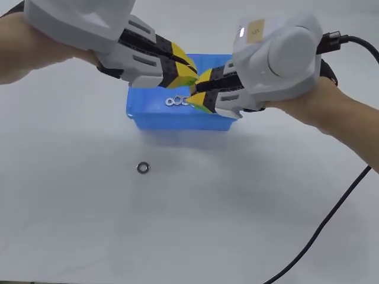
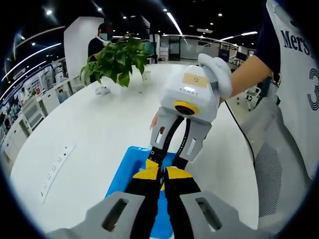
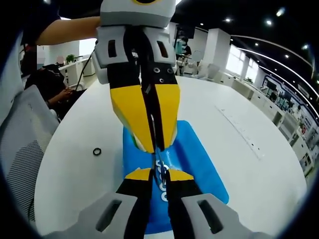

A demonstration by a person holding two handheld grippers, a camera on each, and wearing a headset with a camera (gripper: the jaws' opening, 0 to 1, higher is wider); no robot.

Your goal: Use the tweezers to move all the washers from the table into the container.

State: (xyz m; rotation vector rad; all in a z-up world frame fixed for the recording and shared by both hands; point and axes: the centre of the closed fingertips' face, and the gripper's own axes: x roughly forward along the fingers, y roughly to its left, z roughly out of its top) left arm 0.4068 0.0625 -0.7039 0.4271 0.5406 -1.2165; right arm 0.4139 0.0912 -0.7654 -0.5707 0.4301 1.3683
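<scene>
- White desk [image 1: 237,207] in a large open-plan office, with ceiling lights overhead and a potted plant [image 2: 117,59] standing farther along the same surface.
- Blue container [image 1: 177,121] sits on the desk, open side up, under both tools.
- Several washers [image 1: 176,102] lie in a short row on the container's floor, touching or almost touching each other.
- One lone washer [image 1: 143,167] lies flat on the bare desk, well apart from the container on the near side.
- Left tongs [image 1: 190,70] reach in from the upper left, their yellow tips pressed together above the container's far rim.
- Right tongs [image 1: 196,99] come in from the right with the tips drawn close, low inside the container just beside the row of washers.
- The two pairs of tips point at each other and nearly meet.
- In the right gripper view a thin pale sliver runs between the two sets of tips. It is too fine to say whether it is the tweezers, or which tongs hold it.
- A black cable [image 1: 331,213] trails from the right tool across the desk.
</scene>
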